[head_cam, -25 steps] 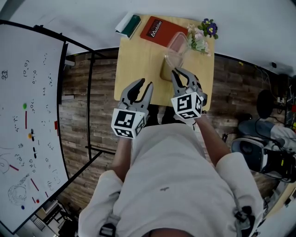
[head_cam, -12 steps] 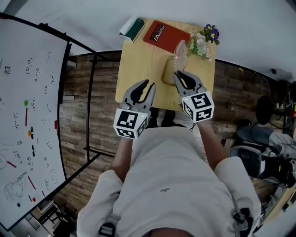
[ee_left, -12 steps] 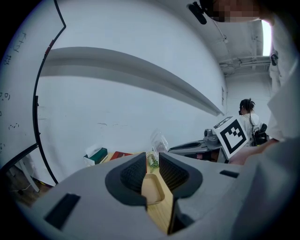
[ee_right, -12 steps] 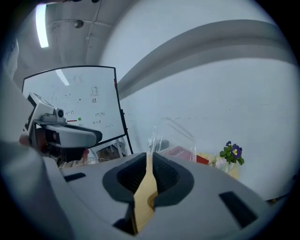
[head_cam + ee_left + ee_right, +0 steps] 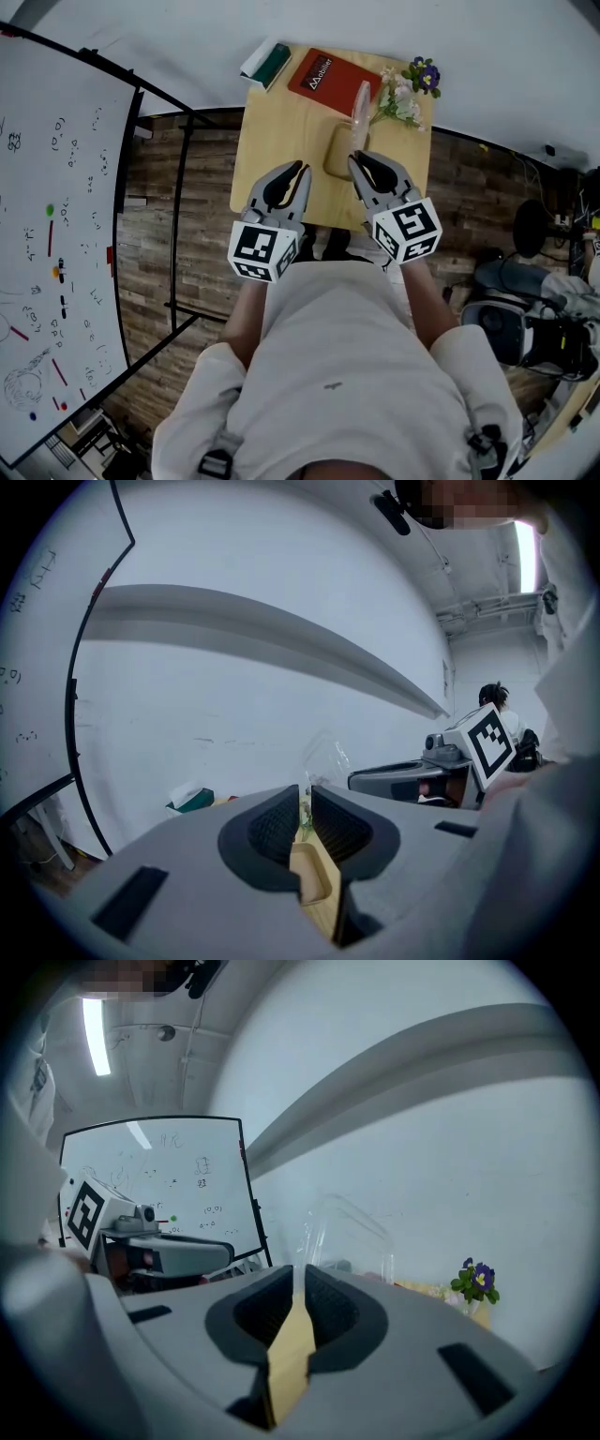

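Observation:
My left gripper [image 5: 299, 170] hovers over the near part of a small wooden table [image 5: 272, 122], jaws shut on nothing. In the left gripper view its tips [image 5: 305, 802] point at a shallow wooden tray [image 5: 314, 883]. To its right, my right gripper [image 5: 357, 157] is also shut, its tips at the near end of that tray [image 5: 337, 150]. A clear plastic container [image 5: 360, 105] stands edge-on just past them. In the right gripper view the container [image 5: 352, 1237] rises directly beyond the tips [image 5: 298, 1274]; whether they touch cannot be told.
A red book [image 5: 323, 71], a green and white box [image 5: 263, 54] and a small bunch of flowers [image 5: 410, 82] lie at the table's far edge. A whiteboard [image 5: 52, 234] on a black stand fills the left. The floor is wood planks. An office chair [image 5: 511, 323] sits at the right.
The clear container looked broad and tilted before and now looks narrow and upright. My right gripper's cube has drifted right and nearer to me. The left gripper has barely moved.

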{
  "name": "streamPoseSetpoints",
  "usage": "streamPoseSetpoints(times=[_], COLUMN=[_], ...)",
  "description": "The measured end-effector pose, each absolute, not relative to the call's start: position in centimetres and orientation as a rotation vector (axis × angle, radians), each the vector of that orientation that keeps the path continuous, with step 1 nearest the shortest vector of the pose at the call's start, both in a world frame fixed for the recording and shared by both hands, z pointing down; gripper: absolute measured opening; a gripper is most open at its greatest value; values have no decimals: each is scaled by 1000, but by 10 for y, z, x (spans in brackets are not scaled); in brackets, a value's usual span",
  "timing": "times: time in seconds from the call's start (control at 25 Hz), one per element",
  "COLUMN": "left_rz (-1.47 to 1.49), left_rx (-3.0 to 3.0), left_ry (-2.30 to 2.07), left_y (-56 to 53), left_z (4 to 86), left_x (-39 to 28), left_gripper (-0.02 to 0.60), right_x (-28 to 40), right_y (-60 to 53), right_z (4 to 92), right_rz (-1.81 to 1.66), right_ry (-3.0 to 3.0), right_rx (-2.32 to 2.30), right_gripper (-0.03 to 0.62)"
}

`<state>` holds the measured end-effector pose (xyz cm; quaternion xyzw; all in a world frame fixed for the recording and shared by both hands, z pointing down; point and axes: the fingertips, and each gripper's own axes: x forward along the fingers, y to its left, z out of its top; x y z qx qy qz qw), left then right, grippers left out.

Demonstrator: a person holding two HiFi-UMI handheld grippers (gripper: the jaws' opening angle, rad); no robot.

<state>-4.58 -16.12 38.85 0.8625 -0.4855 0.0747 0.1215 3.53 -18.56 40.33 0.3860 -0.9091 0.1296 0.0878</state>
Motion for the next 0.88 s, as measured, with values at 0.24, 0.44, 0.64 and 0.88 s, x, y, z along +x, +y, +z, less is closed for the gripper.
streamPoseSetpoints(times=[0.24, 0.44, 0.64, 0.88], left_rz=[210, 206, 210, 211], left_rx=[2520, 2517, 2510, 2510], left_ry=[-1421, -1425, -1423, -1420], left_y=[-164, -164, -161, -159], left_z=[387, 386, 388, 390], left_x=[-44, -45, -47, -47], left_gripper=[32, 21, 12, 6], right_x=[31, 27, 23, 21], right_y=[-181, -179, -175, -172], right_z=[393, 387, 387, 391], right_rz=[325, 304, 299, 303], right_ry=[-2721, -2737, -2739, -2736], right_rx=[1136, 1117, 1106, 1084], right_gripper=[44, 43, 43, 41])
